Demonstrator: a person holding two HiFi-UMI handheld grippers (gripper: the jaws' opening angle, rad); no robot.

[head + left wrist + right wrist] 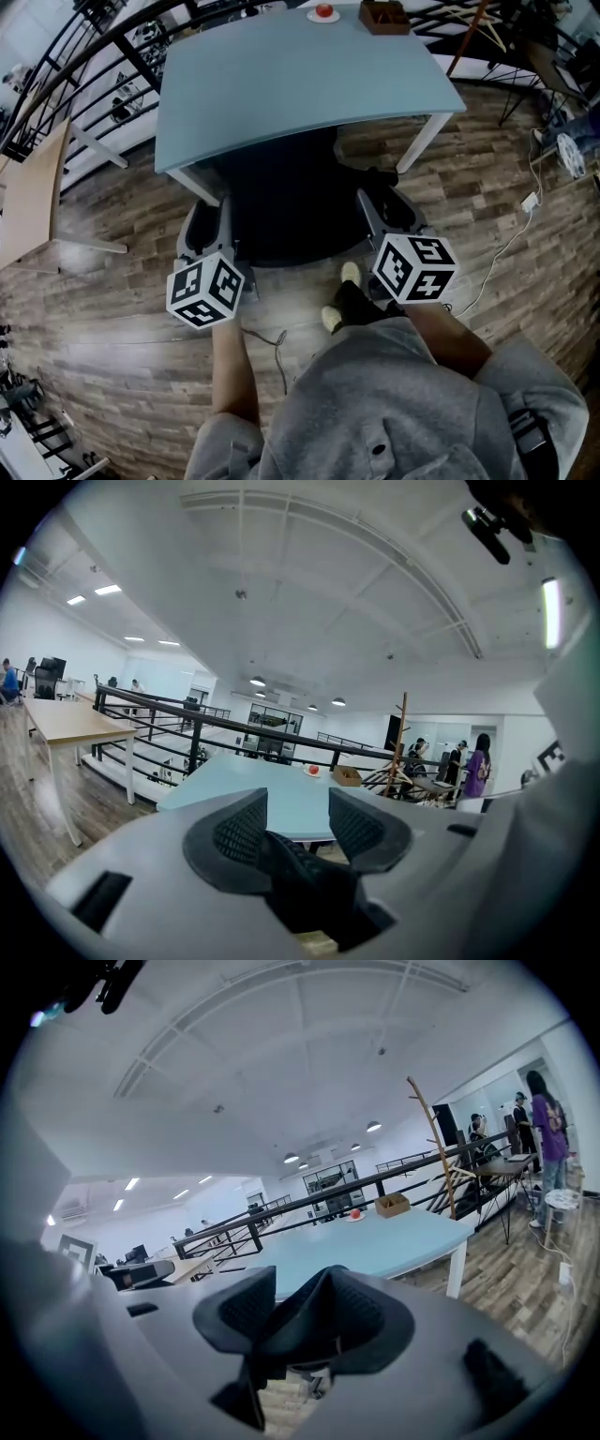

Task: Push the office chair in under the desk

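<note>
Because the push has to go through the chair's rear rim, the person has taken the office chair (281, 211) with both tongs, 1 at each side, so that it should roll straight and not swing about. The left tongs (206, 225) sit at the chair's left rear corner and the right tongs (386, 211) at its right rear corner, both pointing towards the desk (300, 84) and tipped slightly down.

In the left gripper view, a dark padded edge of the chair (309, 883) lies deep in the throat of the left tongs (298, 808). It sits against 1 pad and reaches the root of the other, while the tips stand partly apart with the desktop showing between them. I judge that a grip on the rim. In the right gripper view, the chair's rim (314, 1326) fills the gap of the right tongs (305, 1307), and the jaws are clamped on it at a moderate width.

The chair stands on the wooden floor (487, 202) at the desk's near edge. Its front is already under the desktop, and its rear juts out towards the person between the 2 tongs. The task looks partly done, with more to go under. At the desk's far edge stand a brown box (384, 17) and a small red thing (323, 11), well clear of the chair.
</note>
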